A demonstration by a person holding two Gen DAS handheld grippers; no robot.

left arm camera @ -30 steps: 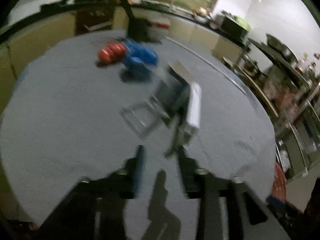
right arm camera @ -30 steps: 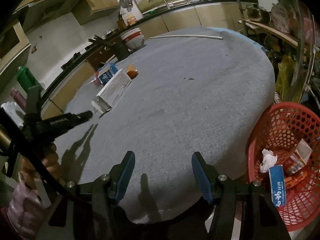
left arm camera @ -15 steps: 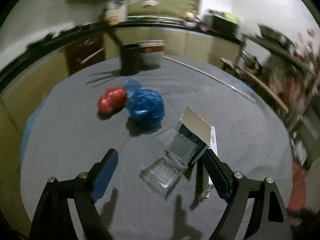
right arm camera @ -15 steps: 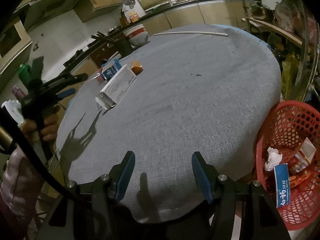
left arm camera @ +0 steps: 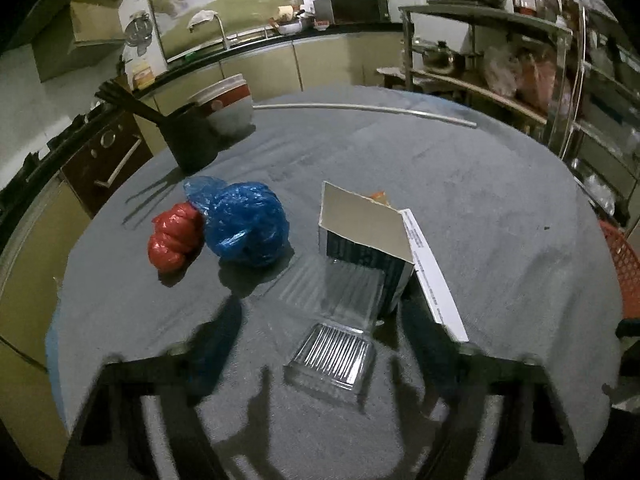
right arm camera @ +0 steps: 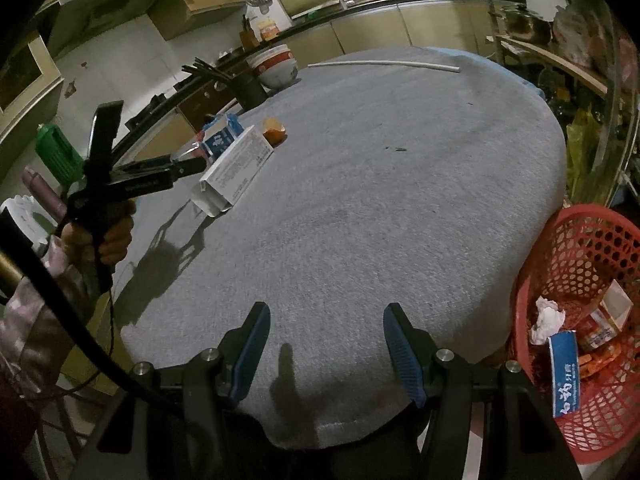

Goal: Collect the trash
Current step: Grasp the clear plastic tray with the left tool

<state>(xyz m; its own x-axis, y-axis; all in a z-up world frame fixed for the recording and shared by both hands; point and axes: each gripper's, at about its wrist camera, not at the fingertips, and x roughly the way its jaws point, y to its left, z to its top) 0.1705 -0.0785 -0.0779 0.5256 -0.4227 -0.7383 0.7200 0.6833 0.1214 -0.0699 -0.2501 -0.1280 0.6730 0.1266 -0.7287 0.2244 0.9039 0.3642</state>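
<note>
From the left wrist, the left hand-held gripper (left arm camera: 320, 344) hovers low over the grey bench (left arm camera: 480, 200). Its jaws have just been closing and stand part open astride the clear plastic tray (left arm camera: 332, 364), which slides out of an open carton (left arm camera: 366, 240); the blurred fingers do not appear to press on it. A blue bag (left arm camera: 244, 224) and a red bag (left arm camera: 174, 240) lie just beside, to the left.

From the right wrist, the right hand-held gripper (right arm camera: 326, 348) waits part open and empty at the bench edge, with the red basket (right arm camera: 592, 240) of collected trash on its right.

The step in hand looks like picking up the tray; next, the jaws need to pinch it squarely before lifting it towards the basket.
</note>
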